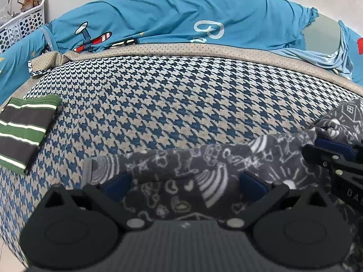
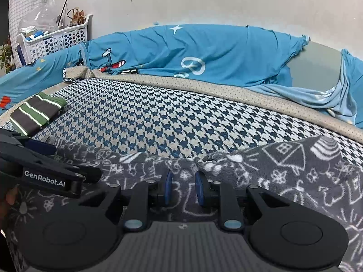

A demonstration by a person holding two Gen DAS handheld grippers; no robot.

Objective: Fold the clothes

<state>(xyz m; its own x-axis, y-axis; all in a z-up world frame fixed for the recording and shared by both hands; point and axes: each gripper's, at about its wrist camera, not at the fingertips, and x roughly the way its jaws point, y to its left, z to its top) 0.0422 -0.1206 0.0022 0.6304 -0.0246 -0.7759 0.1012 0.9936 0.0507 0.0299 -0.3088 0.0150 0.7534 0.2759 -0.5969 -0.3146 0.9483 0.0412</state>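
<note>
While the dark grey fleece garment (image 2: 283, 172) with its white doodle print lies bunched along the near edge of the bed, both claws hover low over it. The left claw (image 1: 185, 182) has its blue pads (image 1: 116, 184) spread wide apart, with the fleece lying under and between them but neither pad pressing on it, so it is released. The right claw (image 2: 183, 187) has its blue pads (image 2: 168, 187) drawn close, with a narrow gap through which the fleece shows; whether it pinches a fold there I cannot tell. The fleece rests on a houndstooth cover (image 2: 158, 117) in blue and cream that spreads over most of the bed. At the far left of that cover sits a folded striped garment (image 1: 25, 131) in green, dark grey and white, well apart from the fleece. Beyond the cover's dotted beige border (image 1: 204, 49), a bright blue cartoon-print sheet (image 2: 215, 52) is heaped along the far side against the pale wall. In the far left corner stands a white perforated basket (image 2: 56, 40) holding odds and ends.
</note>
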